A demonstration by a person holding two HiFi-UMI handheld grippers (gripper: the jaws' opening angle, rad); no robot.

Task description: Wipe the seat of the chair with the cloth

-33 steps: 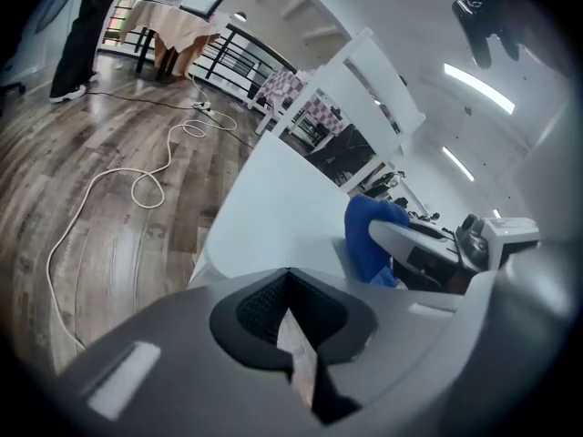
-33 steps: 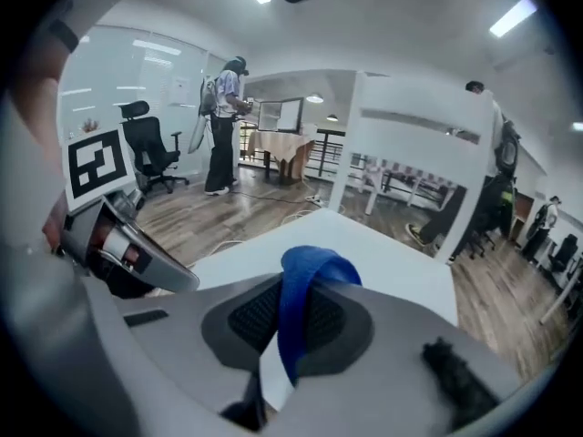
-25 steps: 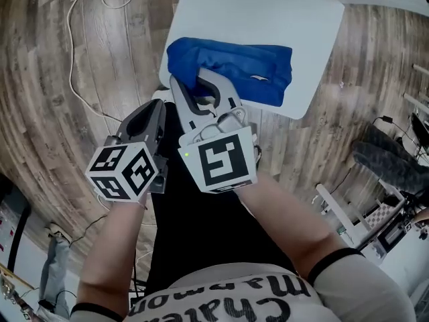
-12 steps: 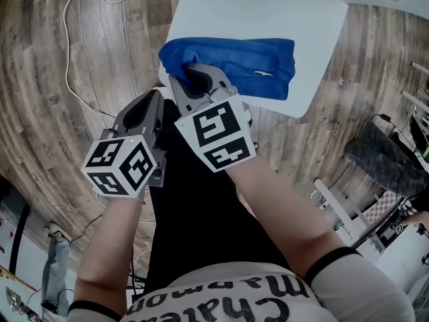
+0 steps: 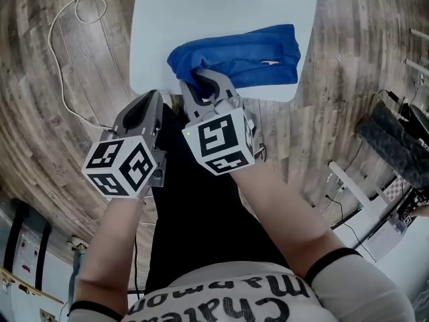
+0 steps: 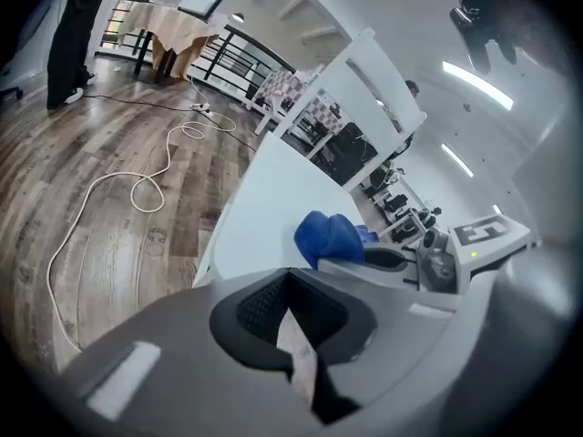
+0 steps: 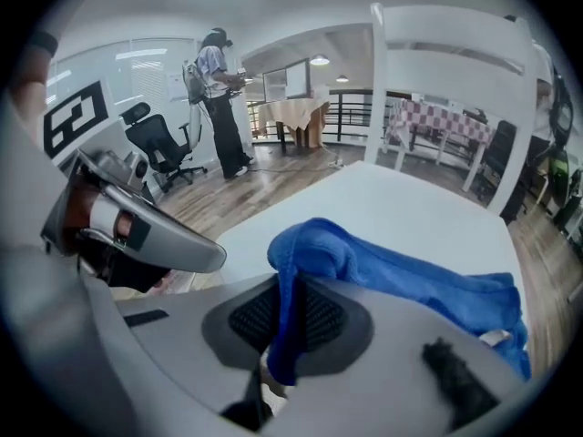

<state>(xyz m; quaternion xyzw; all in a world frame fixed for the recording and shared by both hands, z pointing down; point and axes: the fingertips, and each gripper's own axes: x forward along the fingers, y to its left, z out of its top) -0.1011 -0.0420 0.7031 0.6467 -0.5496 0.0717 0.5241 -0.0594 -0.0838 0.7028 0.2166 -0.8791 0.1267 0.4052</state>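
Wood floor (image 5: 40, 146) surrounds the white seat (image 5: 221, 12), where the cloth (image 5: 255, 56) lies bunched along the near edge. The right gripper (image 5: 201, 84) is clamped on the cloth's left end. Only a thin fold sits between its jaws, so a hard drag could pull it free. The left gripper (image 5: 149, 102) hangs closed and empty just beside it — near enough to collide.

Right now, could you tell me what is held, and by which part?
The right gripper pinches the blue cloth at its bunched left end; the left gripper is shut, empty.
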